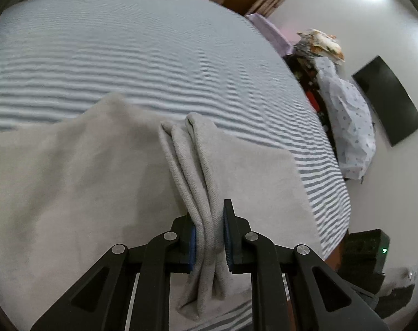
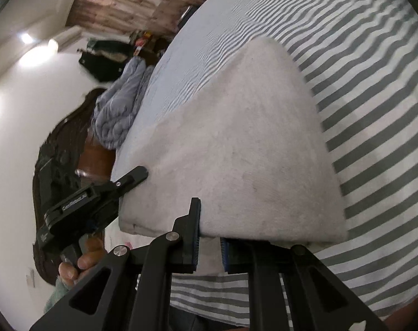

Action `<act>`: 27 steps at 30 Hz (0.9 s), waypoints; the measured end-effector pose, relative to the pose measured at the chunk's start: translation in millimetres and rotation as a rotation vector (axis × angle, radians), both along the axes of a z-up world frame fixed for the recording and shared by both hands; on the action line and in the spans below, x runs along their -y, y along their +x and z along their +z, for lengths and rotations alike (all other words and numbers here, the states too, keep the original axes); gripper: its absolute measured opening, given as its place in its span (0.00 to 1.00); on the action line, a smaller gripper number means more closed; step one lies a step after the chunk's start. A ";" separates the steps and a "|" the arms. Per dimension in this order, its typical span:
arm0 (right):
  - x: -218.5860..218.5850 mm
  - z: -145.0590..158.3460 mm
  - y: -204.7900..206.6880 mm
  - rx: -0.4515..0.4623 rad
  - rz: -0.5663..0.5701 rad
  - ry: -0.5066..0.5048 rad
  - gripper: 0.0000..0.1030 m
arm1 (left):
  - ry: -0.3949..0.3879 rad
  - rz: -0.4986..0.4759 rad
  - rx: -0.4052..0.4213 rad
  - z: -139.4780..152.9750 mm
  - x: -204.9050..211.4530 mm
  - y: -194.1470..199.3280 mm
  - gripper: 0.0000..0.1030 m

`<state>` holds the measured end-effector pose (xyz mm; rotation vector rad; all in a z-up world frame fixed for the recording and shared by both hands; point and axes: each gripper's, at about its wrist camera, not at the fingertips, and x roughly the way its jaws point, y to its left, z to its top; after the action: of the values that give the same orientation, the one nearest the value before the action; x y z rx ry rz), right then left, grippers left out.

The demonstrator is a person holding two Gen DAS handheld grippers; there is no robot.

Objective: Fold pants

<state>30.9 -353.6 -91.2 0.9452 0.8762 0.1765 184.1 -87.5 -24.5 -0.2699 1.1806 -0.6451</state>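
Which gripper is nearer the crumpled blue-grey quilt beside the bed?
Left. Left gripper clamps the grey pants' corner by the quilt; right gripper clamps the edge farther away.

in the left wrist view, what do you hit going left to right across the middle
grey pants → bunched fold of the pants between the left gripper fingers → striped bedsheet → dotted white cloth bundle → black panel on the wall

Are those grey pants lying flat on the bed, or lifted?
Partly lifted. The left gripper pinches a bunched edge of the pants, raising it; the rest drapes on the striped bed.
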 end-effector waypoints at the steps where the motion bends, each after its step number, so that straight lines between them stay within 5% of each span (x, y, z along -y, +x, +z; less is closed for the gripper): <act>1: -7.2 -2.2 3.1 -0.008 0.016 -0.014 0.12 | 0.006 0.007 -0.011 -5.9 -5.4 1.4 0.16; 5: -25.3 -9.9 8.9 -0.040 0.036 -0.084 0.17 | 0.037 0.028 -0.048 -31.5 -19.8 3.9 0.16; 8: -20.1 -12.0 4.4 -0.058 -0.026 -0.125 0.35 | 0.032 0.044 -0.074 -45.7 -24.4 4.2 0.16; 12: 13.9 -7.9 -14.2 -0.052 -0.139 -0.109 0.34 | 0.020 0.043 -0.074 -50.8 -29.4 3.8 0.17; 13: 25.5 -8.7 -19.8 -0.038 -0.161 -0.079 0.25 | 0.017 0.041 -0.074 -51.3 -29.2 3.4 0.17; 16: 45.2 -26.2 -31.2 -0.051 -0.197 0.046 0.19 | 0.013 0.038 -0.073 -53.8 -30.2 3.4 0.17; 21: 43.5 -29.5 -31.5 -0.059 -0.198 0.020 0.19 | 0.002 0.041 -0.080 -55.6 -32.7 6.7 0.17; 27: 28.6 -11.8 -32.6 -0.095 -0.122 -0.023 0.35 | 0.008 0.031 -0.073 -50.2 -34.9 4.3 0.20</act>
<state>-1.8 -382.2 -103.0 0.9887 0.9032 0.0164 188.4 -52.7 -74.7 -0.3069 1.2459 -0.6075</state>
